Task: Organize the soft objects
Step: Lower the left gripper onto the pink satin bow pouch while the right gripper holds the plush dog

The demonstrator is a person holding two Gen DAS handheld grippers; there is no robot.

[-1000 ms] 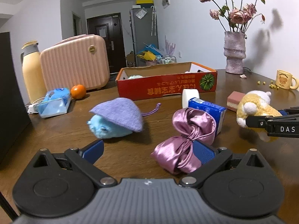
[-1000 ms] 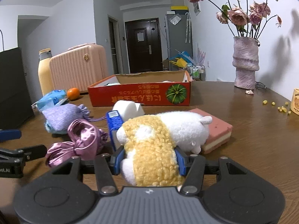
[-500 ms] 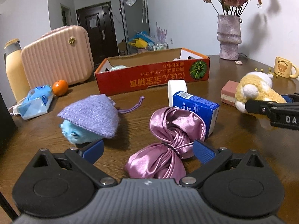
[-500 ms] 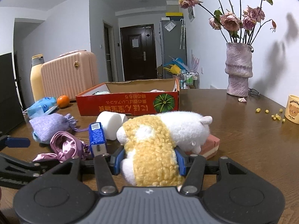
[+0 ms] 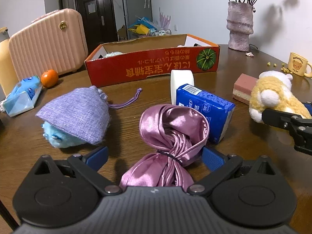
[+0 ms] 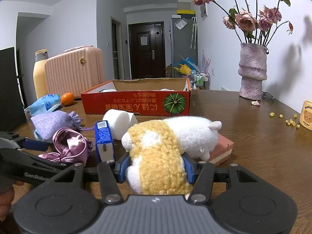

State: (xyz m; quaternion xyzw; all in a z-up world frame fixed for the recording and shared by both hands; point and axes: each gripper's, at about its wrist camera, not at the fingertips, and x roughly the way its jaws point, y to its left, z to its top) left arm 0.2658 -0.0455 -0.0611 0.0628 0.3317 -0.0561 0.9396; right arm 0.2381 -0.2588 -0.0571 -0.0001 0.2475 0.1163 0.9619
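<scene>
Right tool (image 6: 155, 168) clenched on the yellow-and-white plush toy (image 6: 165, 148); left tool (image 5: 154, 156) released, straddling the shiny pink satin pouch (image 5: 171, 136) on the desk (image 5: 243, 136). Risk: slippery satin escaping; blue tissue pack (image 5: 206, 109) at 1 o'clock nudged.

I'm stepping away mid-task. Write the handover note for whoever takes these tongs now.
Right tongs: shut on the yellow-and-white plush, low over the table.
Left tongs: open, straddling the pink satin pouch, not gripping.
On the table: purple knit pouch over a blue plush, pink sponge.
Red box: some items inside, too hidden to identify.
Left: close on the satin pouch, box both, then the rest.
</scene>
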